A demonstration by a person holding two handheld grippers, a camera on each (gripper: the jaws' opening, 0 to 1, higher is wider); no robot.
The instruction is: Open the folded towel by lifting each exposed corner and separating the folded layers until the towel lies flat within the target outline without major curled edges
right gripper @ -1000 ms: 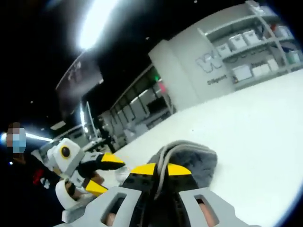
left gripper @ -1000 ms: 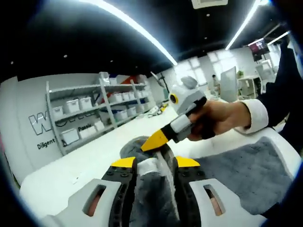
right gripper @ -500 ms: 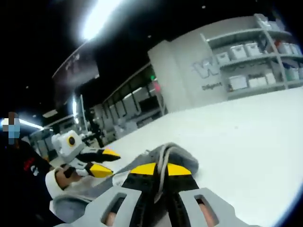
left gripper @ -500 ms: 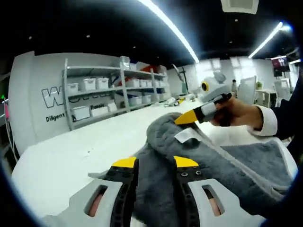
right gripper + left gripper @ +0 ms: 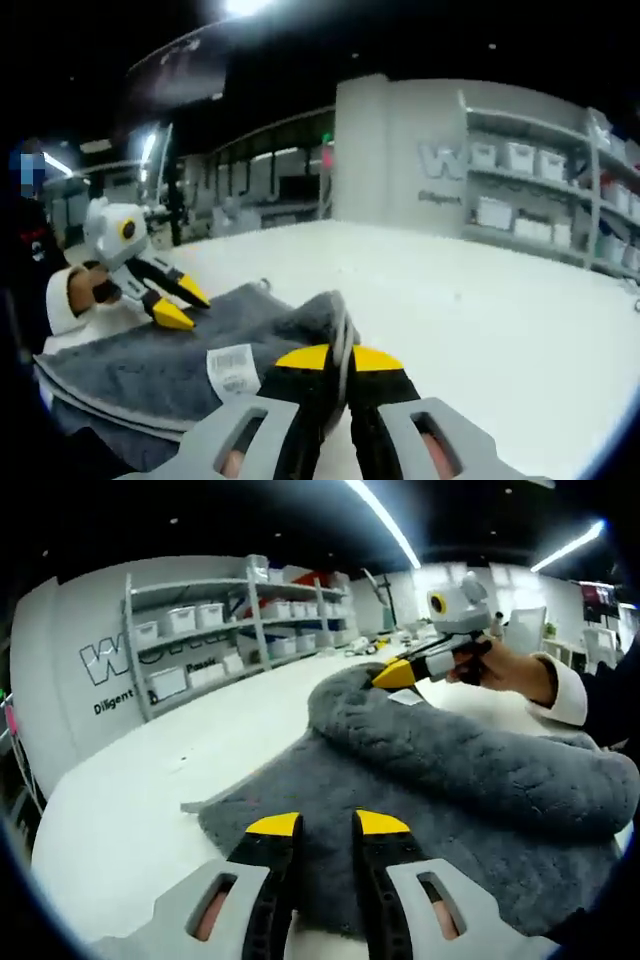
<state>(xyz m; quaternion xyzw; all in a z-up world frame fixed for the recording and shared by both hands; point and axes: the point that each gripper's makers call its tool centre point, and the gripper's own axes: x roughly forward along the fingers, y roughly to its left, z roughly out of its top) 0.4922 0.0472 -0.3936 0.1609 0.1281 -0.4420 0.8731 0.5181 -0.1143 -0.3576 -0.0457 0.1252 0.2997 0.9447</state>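
Observation:
A grey fluffy towel (image 5: 450, 770) lies partly opened on the white table (image 5: 130, 800), its far part still rolled over in a thick fold. A white label (image 5: 232, 370) is sewn near its edge. In the left gripper view, my left gripper (image 5: 328, 825) hovers open just above the towel's near edge, with nothing between its jaws. From the right gripper view the left gripper (image 5: 180, 305) also stands open over the towel (image 5: 150, 360). My right gripper (image 5: 338, 358) is shut on the towel's piped corner, low over the table. The right gripper (image 5: 395, 672) meets the fold at the far side.
The white table (image 5: 500, 340) stretches wide around the towel. Shelves with white bins (image 5: 200, 630) stand against the far wall. A person's hand (image 5: 510, 670) with a white cuff holds the right gripper; a dark sleeve is at the right edge.
My left gripper has let go of the towel, which has dropped and spread on the table. The right gripper has carried its held corner down and away, opening the fold.

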